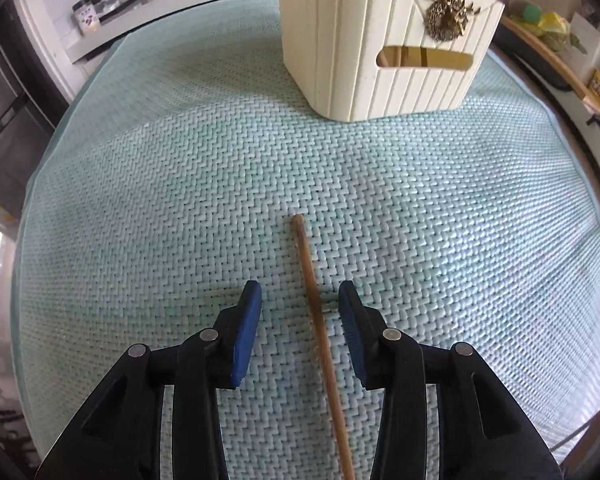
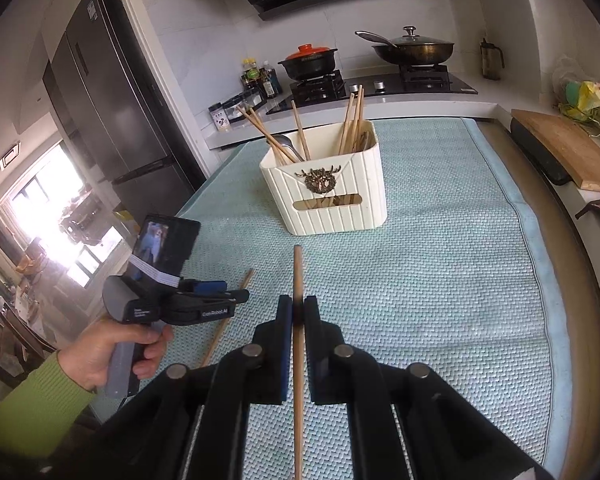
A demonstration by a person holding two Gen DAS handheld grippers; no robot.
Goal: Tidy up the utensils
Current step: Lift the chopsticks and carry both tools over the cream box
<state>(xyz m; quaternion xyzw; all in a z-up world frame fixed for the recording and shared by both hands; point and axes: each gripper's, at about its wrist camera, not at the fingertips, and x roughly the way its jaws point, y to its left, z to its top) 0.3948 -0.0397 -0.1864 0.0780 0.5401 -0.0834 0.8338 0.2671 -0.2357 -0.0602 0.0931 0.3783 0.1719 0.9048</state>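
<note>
In the left wrist view my left gripper (image 1: 299,292) stands open just above the teal woven mat (image 1: 140,200). A wooden chopstick (image 1: 314,312) lies flat on the mat between its blue pads, nearer the right pad and touching neither. Farther ahead stands the cream ribbed utensil holder (image 1: 380,48). In the right wrist view my right gripper (image 2: 298,306) is shut on a second chopstick (image 2: 297,272), which points at the holder (image 2: 332,200). The holder contains several chopsticks and a spoon (image 2: 288,142). The left gripper (image 2: 236,296) appears at lower left, over its chopstick (image 2: 224,328).
A hand in a green sleeve (image 2: 112,352) holds the left gripper. A wooden cutting board (image 2: 564,152) lies at the table's right edge. Behind are a counter with jars (image 2: 256,80), a stove with two pots (image 2: 412,50) and a dark refrigerator (image 2: 112,112).
</note>
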